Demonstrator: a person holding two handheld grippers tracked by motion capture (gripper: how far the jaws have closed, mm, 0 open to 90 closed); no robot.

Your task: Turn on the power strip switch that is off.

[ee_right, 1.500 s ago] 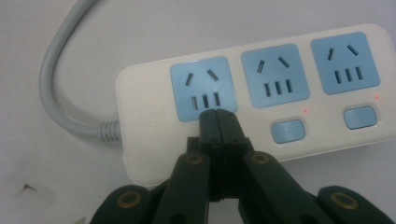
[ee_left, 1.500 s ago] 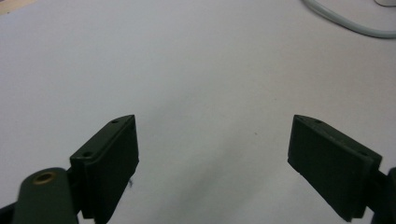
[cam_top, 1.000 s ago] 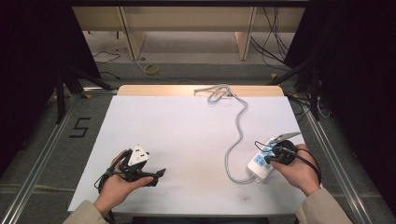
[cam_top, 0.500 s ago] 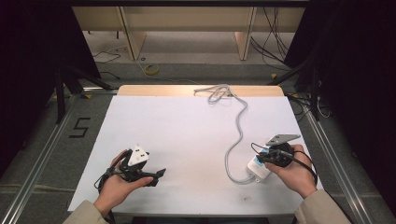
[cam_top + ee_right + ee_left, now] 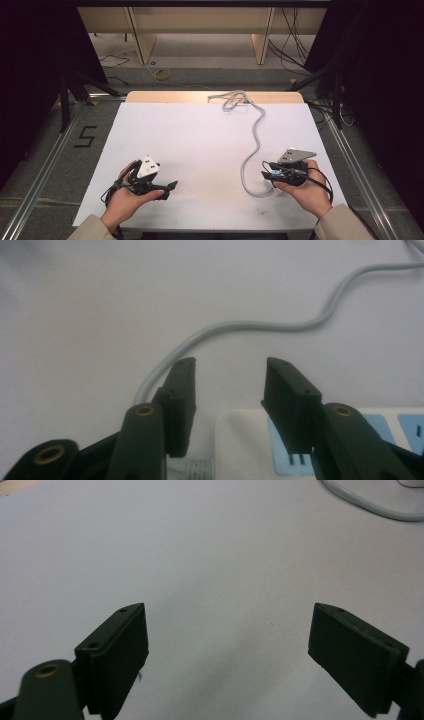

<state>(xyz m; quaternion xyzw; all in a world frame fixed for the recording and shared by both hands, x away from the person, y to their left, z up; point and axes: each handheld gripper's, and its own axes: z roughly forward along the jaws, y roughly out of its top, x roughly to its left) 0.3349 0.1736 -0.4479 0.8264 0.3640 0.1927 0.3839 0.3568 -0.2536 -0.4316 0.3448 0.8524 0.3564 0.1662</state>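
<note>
At the table's (image 5: 200, 125) near right edge, the right gripper (image 5: 227, 385), jaws just opened and holding nothing, hovers over a white power strip (image 5: 240, 440) with grey cord (image 5: 255, 145). The left gripper (image 5: 227, 650) rests wide open and empty at the near left.

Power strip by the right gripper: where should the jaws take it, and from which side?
Grip the power strip across its narrow body at the cord end, coming from above. It lies flat, and its grey cord leaves that end, so a hold there probably controls both. The right gripper is open above it.

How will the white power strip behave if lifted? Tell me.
The power strip looks like rigid plastic, so probably stiff and flat-lying. Its grey cable snakes loosely across the table, so it likely drags floppily and tugs one end.
</note>
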